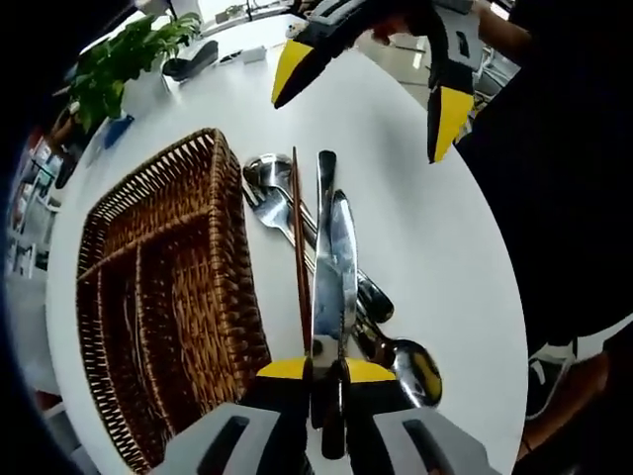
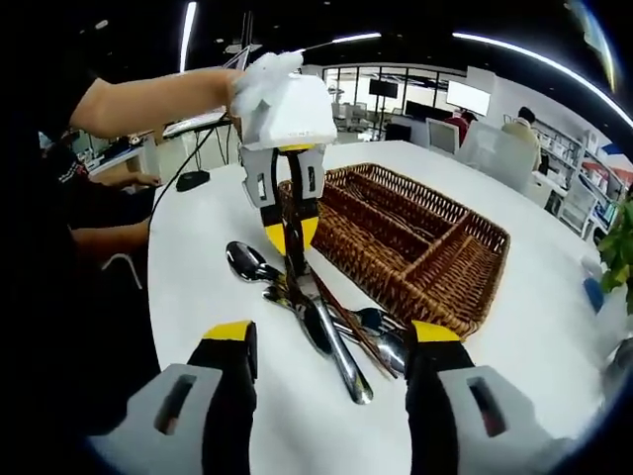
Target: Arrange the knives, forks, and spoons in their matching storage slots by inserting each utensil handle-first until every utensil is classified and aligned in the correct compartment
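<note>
Left gripper (image 1: 326,371) jaws pinching a knife (image 1: 331,267) by its handle, over the utensil pile (image 2: 326,317)
Right gripper (image 2: 331,346) jaws spread, nothing between them; wicker tray (image 1: 168,297) just beside pile on white tabletop (image 1: 435,228), bare room toward tabletop edge

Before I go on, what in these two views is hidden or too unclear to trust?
- Silver table knife: handle end hidden between the left gripper jaws, left gripper view.
- Pile of steel spoons and forks: overlapping, count unclear, both views.
- Brown wicker tray: compartment floors hidden by its walls, right gripper view; near corner hidden behind the gripper body, left gripper view.
</note>
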`<action>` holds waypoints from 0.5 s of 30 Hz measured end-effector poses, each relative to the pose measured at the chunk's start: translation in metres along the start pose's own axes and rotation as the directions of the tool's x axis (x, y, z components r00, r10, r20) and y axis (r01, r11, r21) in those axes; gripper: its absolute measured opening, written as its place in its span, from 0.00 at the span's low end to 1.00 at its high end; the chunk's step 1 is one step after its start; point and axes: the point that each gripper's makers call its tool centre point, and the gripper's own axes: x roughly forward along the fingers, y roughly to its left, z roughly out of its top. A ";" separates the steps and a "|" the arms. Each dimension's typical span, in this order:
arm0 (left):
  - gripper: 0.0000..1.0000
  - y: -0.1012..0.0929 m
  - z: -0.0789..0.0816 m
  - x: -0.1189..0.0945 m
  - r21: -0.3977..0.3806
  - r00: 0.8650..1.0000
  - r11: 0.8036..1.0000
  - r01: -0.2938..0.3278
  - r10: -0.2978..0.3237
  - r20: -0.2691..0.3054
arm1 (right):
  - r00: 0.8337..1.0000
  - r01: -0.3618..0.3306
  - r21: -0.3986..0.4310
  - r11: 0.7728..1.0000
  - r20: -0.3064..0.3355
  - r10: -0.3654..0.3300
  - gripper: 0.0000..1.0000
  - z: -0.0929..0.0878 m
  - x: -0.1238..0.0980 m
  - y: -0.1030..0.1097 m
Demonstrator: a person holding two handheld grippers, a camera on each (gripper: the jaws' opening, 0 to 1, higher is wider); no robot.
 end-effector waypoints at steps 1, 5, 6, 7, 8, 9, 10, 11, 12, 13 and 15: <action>0.11 -0.001 0.000 -0.001 -0.001 1.000 1.000 0.001 -0.001 -0.001 | 1.000 -0.007 0.000 1.000 0.000 0.007 0.57 0.000 0.002 -0.001; 0.11 -0.002 0.003 -0.006 -0.004 1.000 1.000 -0.003 0.002 -0.006 | 1.000 -0.029 -0.013 0.999 -0.003 0.029 0.51 -0.001 0.008 -0.003; 0.11 -0.001 0.003 -0.007 -0.001 1.000 1.000 -0.007 0.007 -0.006 | 0.999 -0.034 -0.017 0.999 -0.005 0.034 0.50 -0.002 0.010 -0.003; 0.11 -0.001 0.004 -0.008 -0.003 1.000 1.000 -0.010 0.010 -0.008 | 0.999 -0.039 -0.021 0.999 -0.006 0.039 0.49 -0.002 0.012 -0.004; 0.11 -0.001 0.004 -0.009 -0.004 1.000 1.000 -0.011 0.011 -0.008 | 0.999 -0.044 -0.025 0.999 -0.009 0.044 0.48 -0.003 0.013 -0.003; 0.11 -0.002 0.005 -0.010 -0.005 1.000 1.000 -0.012 0.012 -0.010 | 0.999 -0.051 -0.029 0.998 -0.012 0.050 0.48 -0.004 0.015 -0.003; 0.11 -0.002 0.005 -0.011 -0.006 1.000 1.000 -0.013 0.012 -0.013 | 0.999 -0.053 -0.031 0.998 -0.013 0.052 0.48 -0.004 0.017 -0.004; 0.11 -0.003 0.006 -0.012 -0.005 1.000 1.000 -0.013 0.013 -0.015 | 0.998 -0.055 -0.036 0.998 -0.015 0.054 0.47 -0.005 0.018 -0.004; 0.11 -0.003 0.006 -0.013 -0.004 1.000 1.000 -0.016 0.016 -0.019 | 0.998 -0.059 -0.044 0.997 -0.014 0.058 0.47 -0.005 0.020 -0.004; 0.11 -0.003 0.007 -0.014 -0.002 1.000 1.000 -0.017 0.017 -0.022 | 0.998 -0.065 -0.048 0.997 -0.013 0.064 0.46 -0.005 0.021 -0.003; 0.11 -0.003 0.008 -0.015 0.005 0.999 1.000 -0.024 0.024 -0.029 | 0.997 -0.078 -0.053 0.996 -0.011 0.078 0.44 -0.006 0.026 -0.003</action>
